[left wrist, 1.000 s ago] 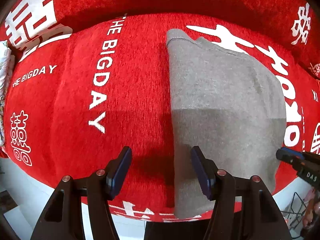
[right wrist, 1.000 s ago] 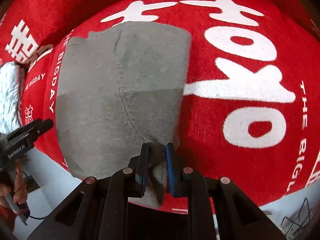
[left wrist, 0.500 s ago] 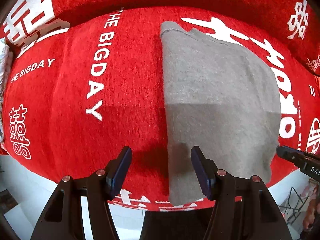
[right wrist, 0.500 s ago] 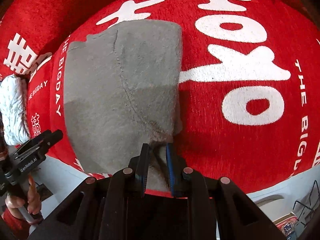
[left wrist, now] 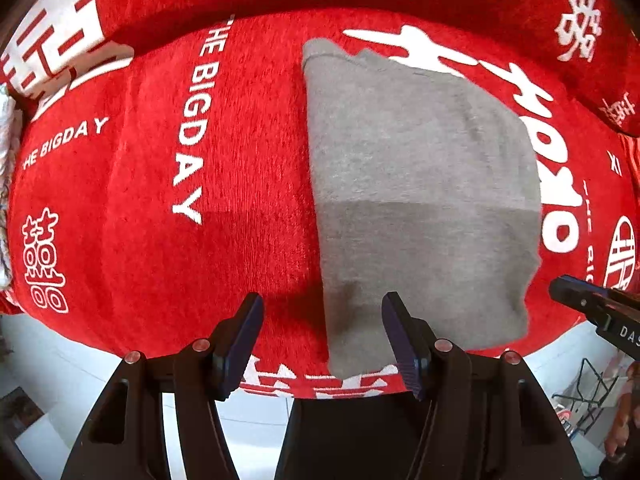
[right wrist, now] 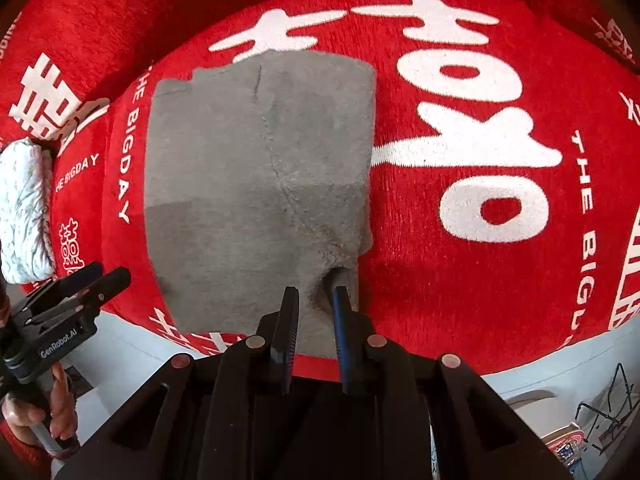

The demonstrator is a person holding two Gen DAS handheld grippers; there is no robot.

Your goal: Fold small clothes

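A grey folded garment (left wrist: pixel 420 200) lies flat on the red cloth with white lettering (left wrist: pixel 140 200). It also shows in the right wrist view (right wrist: pixel 256 184). My left gripper (left wrist: pixel 322 320) is open and empty, hovering over the garment's near left edge. My right gripper (right wrist: pixel 314 300) has its jaws a little apart around the garment's near right corner, where the fabric is puckered. The left gripper also shows at the left of the right wrist view (right wrist: pixel 76 292), and the right gripper shows at the right edge of the left wrist view (left wrist: pixel 592 304).
A white patterned bundle (right wrist: pixel 24 208) lies at the far left edge of the red cloth. The cloth's near edge (right wrist: pixel 520 356) drops to a pale floor. A wire rack (left wrist: pixel 584 384) stands on the floor at lower right.
My right gripper's jaws have parted slightly on the garment's near right corner, and the gripper has drawn back. The left gripper stays open and has barely moved.
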